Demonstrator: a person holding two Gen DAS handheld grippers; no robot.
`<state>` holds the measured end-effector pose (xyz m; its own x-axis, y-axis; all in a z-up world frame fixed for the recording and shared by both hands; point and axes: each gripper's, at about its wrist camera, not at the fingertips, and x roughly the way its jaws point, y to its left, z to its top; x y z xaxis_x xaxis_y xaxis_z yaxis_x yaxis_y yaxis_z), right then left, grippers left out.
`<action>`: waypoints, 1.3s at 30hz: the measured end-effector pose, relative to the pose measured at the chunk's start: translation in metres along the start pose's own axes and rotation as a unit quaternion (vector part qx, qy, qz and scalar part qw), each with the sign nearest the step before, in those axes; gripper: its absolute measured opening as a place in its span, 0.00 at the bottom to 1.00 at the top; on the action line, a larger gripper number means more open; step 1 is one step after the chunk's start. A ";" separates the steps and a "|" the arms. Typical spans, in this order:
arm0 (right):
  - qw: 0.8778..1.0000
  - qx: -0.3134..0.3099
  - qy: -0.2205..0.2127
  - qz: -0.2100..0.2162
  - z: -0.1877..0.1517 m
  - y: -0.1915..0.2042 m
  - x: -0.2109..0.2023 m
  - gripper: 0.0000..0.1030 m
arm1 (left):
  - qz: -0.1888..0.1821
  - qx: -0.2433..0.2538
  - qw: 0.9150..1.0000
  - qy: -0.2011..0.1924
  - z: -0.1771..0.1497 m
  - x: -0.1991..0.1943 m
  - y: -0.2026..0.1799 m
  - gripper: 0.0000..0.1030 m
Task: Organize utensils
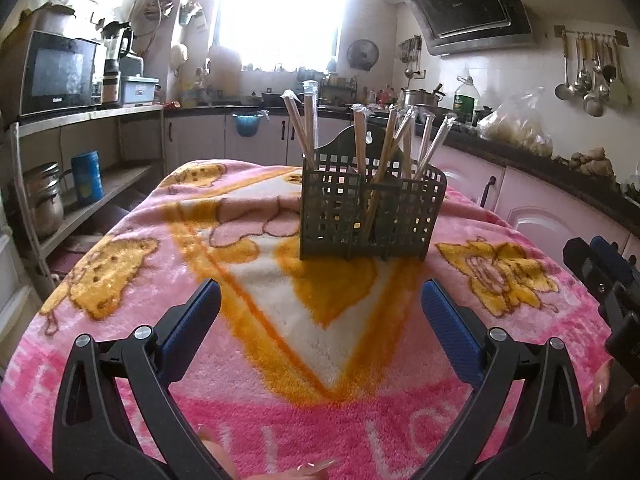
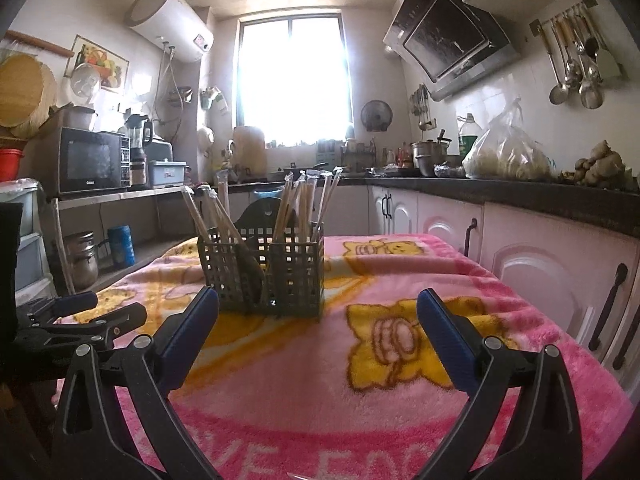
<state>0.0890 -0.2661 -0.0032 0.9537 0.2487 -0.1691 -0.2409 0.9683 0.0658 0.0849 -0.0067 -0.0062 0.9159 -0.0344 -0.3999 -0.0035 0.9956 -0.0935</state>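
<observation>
A dark grid-walled utensil caddy (image 1: 372, 216) stands upright on the pink blanket-covered table (image 1: 280, 360), ahead of both grippers. Several plastic-wrapped wooden chopsticks (image 1: 362, 140) stick up out of its compartments. It also shows in the right wrist view (image 2: 264, 276), with the chopsticks (image 2: 298, 208) leaning in it. My left gripper (image 1: 320, 296) is open and empty, well short of the caddy. My right gripper (image 2: 318, 304) is open and empty, just in front of the caddy's right side. The right gripper shows at the right edge of the left wrist view (image 1: 600, 268); the left gripper shows at the left of the right wrist view (image 2: 80, 316).
The kitchen counter (image 2: 520, 192) with pink cabinets (image 2: 560, 272) runs along the right, holding a plastic bag (image 2: 504, 152) and pots. A shelf with a microwave (image 2: 88, 160) stands at the left. The table edge drops off on both sides.
</observation>
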 end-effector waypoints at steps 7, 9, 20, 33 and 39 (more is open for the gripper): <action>1.000 0.003 0.002 0.001 -0.002 0.000 -0.003 0.94 | -0.001 -0.004 1.000 -0.001 0.000 0.000 0.002 0.89; 1.000 0.003 0.002 0.001 -0.002 0.001 -0.003 0.94 | 0.001 -0.004 1.000 -0.001 0.000 0.000 0.002 0.89; 1.000 0.007 0.004 0.001 -0.004 0.001 -0.003 0.94 | 0.004 -0.005 1.000 -0.002 0.000 -0.001 0.002 0.89; 1.000 0.007 0.003 0.000 -0.005 0.002 -0.004 0.94 | 0.006 -0.007 1.000 -0.002 0.000 -0.002 0.002 0.89; 1.000 0.007 0.003 0.000 -0.005 0.002 -0.004 0.94 | 0.006 -0.005 1.000 -0.003 0.000 -0.002 0.003 0.89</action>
<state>0.0835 -0.2653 -0.0072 0.9526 0.2489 -0.1749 -0.2381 0.9679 0.0804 0.0830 -0.0041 -0.0058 0.9181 -0.0226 -0.3958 -0.0178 0.9950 -0.0980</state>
